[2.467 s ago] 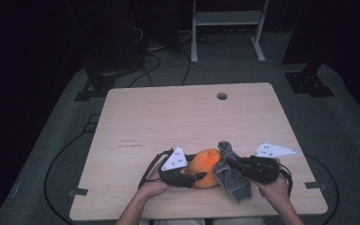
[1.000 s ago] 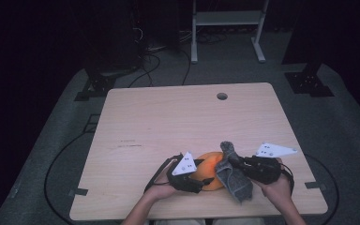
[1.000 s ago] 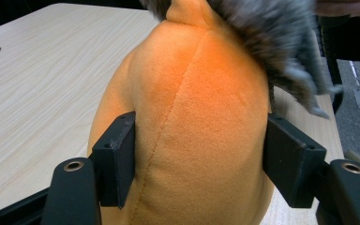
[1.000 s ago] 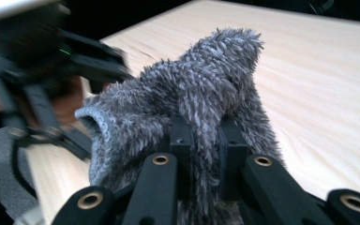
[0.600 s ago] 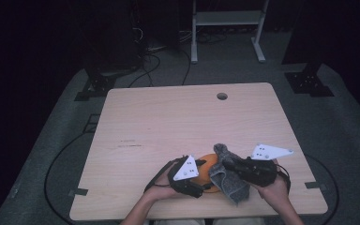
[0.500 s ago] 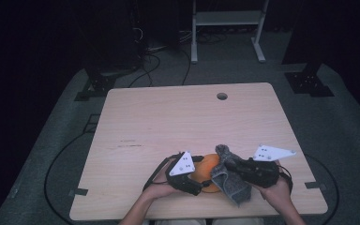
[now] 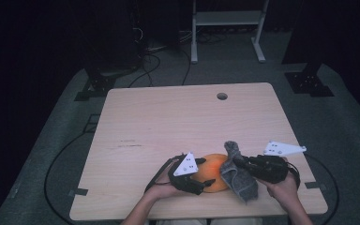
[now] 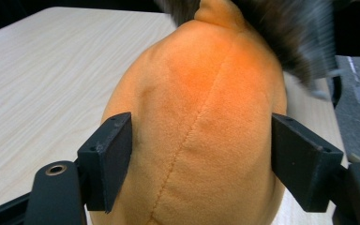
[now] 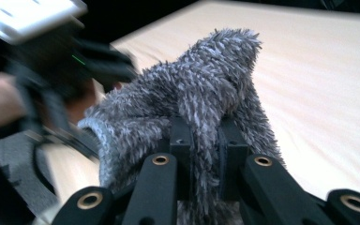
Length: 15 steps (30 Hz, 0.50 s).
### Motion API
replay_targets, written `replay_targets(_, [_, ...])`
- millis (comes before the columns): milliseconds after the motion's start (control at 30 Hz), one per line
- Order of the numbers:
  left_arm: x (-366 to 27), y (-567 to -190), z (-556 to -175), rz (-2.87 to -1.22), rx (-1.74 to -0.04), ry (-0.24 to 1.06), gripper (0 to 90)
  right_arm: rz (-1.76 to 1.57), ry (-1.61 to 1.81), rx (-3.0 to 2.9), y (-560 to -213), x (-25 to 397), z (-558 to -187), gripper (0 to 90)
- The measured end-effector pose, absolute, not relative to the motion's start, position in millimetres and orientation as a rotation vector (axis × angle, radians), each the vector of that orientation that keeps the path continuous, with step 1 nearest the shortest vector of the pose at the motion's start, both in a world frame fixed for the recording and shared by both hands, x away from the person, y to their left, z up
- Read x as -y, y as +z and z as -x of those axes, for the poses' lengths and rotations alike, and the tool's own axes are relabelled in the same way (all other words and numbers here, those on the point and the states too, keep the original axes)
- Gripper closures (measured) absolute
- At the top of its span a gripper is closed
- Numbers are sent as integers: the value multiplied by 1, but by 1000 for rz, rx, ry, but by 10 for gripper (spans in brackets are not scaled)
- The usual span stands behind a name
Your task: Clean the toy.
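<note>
A pale wood-grain table (image 7: 168,122) with rounded corners fills the middle of the high view, bare across most of its top, with a small round cable hole (image 7: 222,96) near its far edge. It stands on grey carpet (image 7: 56,154) in a dark room; black cables (image 7: 154,61) snake over the floor beyond the far-left corner, the legs of a white metal stand (image 7: 225,33) rise behind the table, and dark equipment bases (image 7: 309,82) sit at the far right. Strips of dark tape (image 7: 78,192) mark the carpet beside the near corners. All the work sits at the near edge: an orange plush toy (image 7: 212,171) lies on the table between the two grippers. The left gripper (image 8: 199,171) has its jaws spread around the wide orange body, one pad against each flank, holding it; the toy's stitched seam runs up the middle of the left gripper view. The right gripper (image 9: 201,140) has its jaws pinched tightly on a fold of a fuzzy grey cloth (image 7: 238,176), which drapes against the right side of the plush toy and hangs down toward the near edge. In the right gripper view the shaggy cloth bunches up over the jaws and hides most of the toy, while the left gripper appears blurred at the far left. The table's far half is unobstructed.
</note>
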State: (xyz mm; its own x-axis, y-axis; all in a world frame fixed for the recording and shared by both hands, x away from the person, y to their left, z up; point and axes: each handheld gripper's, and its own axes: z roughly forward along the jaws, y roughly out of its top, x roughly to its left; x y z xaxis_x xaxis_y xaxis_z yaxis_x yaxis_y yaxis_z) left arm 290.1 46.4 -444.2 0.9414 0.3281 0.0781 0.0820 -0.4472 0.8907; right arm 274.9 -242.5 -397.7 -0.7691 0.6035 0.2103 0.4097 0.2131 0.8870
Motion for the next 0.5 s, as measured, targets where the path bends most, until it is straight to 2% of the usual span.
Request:
replay_targets(67, [-43, -443, -288, -2035, -287, 308, 257, -892, 1582, -2305, -386, 229, -269, 788])
replay_targets(200, [-45, -440, -288, -2035, -268, 279, 235, -841, 1490, -2334, -388, 217, -267, 789])
replay_targets(367, [-53, -441, -297, -2048, -318, 220, 110, -914, 1541, -2331, -401, 233, -271, 789])
replay_targets(433, [-53, -444, -297, -2046, -317, 220, 106, -940, 1593, -2329, -406, 237, -274, 790])
replay_targets(500, [-51, -445, -296, -2047, -299, 234, 162, -956, 1593, -2331, -410, 239, -276, 789])
